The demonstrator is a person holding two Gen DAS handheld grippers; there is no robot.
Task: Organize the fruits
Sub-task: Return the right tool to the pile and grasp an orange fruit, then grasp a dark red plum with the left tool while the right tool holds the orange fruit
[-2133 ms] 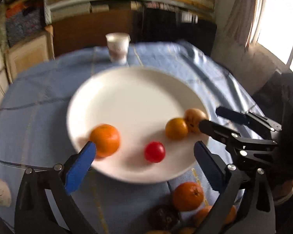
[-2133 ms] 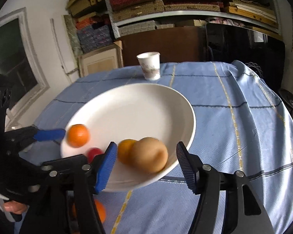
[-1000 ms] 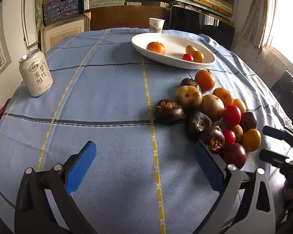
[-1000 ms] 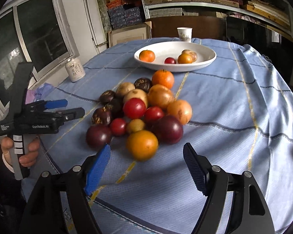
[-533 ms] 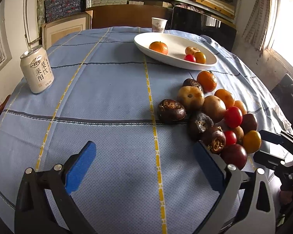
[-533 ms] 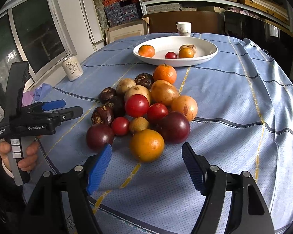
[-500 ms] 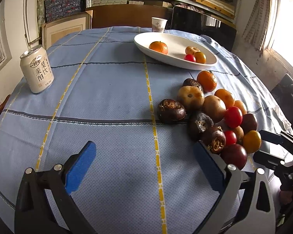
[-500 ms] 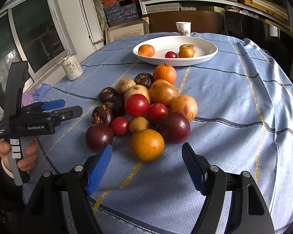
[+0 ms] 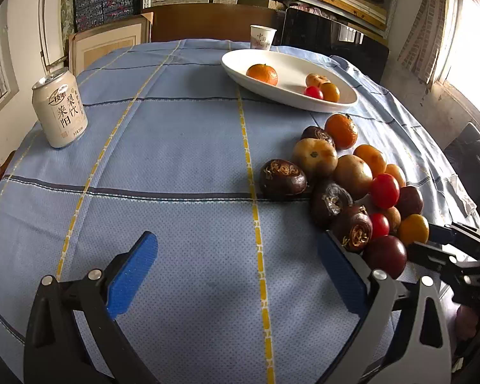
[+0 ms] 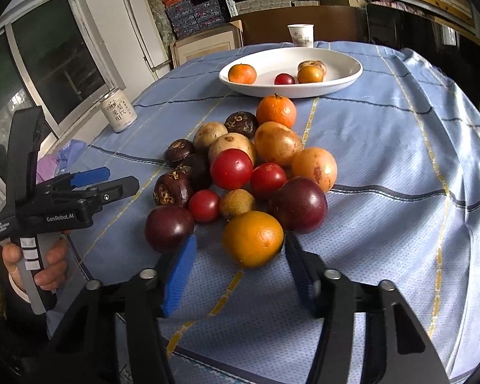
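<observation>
A pile of fruit lies on the blue tablecloth: oranges, red tomatoes, dark purple and brown fruits. The nearest is an orange, which sits just ahead of my open right gripper, between its fingertips' line. A white plate at the far side holds a tangerine, a small red fruit and two yellow-brown fruits. My left gripper is open and empty over bare cloth left of the pile. The plate also shows in the left wrist view.
A drink can stands at the table's left side. A paper cup stands behind the plate. The table's near edge lies below the right gripper. Shelves and boxes line the back wall.
Both grippers drew back from the plate to the near side of the table. In the last half second the right gripper moved closer to the nearest orange and narrowed a little.
</observation>
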